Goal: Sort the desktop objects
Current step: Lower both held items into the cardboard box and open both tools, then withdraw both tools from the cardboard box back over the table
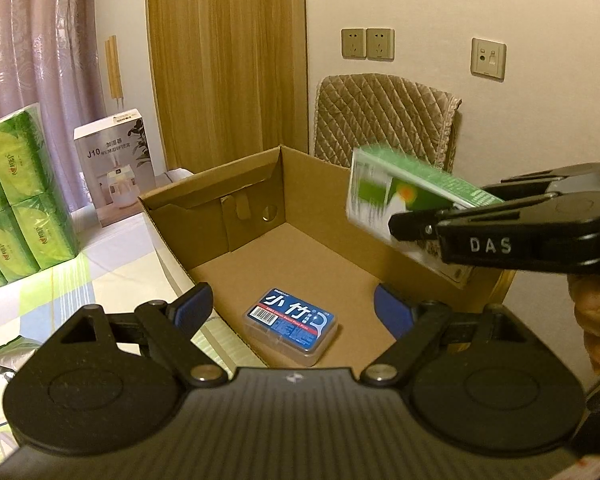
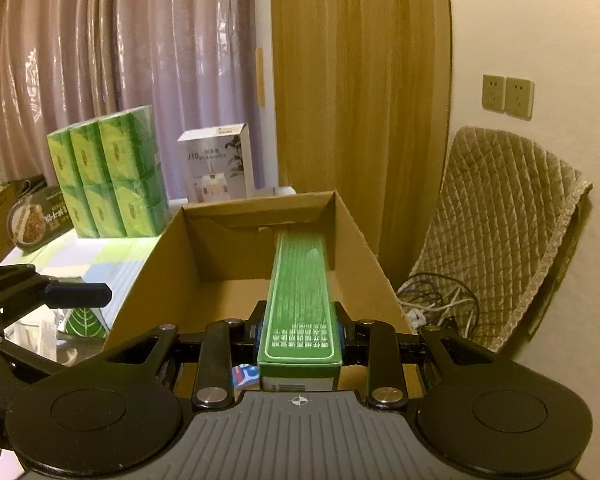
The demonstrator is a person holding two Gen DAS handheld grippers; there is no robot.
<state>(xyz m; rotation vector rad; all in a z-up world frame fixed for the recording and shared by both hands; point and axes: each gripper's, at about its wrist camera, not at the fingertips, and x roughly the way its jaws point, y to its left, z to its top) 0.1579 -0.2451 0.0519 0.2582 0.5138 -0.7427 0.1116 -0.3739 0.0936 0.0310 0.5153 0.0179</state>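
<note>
An open cardboard box (image 1: 204, 204) stands at the table's edge, and it also shows in the right wrist view (image 2: 168, 256). A blue floss-pick case (image 1: 291, 326) lies flat on its floor. My left gripper (image 1: 292, 304) is open and empty, low over the near end of the box, above the case. My right gripper (image 2: 300, 330) is shut on a long green carton (image 2: 300, 280) and holds it over the box. In the left wrist view the carton (image 1: 404, 192) hangs above the box's right side, held by the right gripper (image 1: 416, 226).
Stacked green tissue packs (image 1: 16, 200) and a white humidifier box (image 1: 114, 160) stand on the table to the left. A quilted chair back (image 1: 384, 116) is behind the box. Cables (image 2: 436, 300) lie on the floor to the right. A food package (image 2: 32, 220) stands at far left.
</note>
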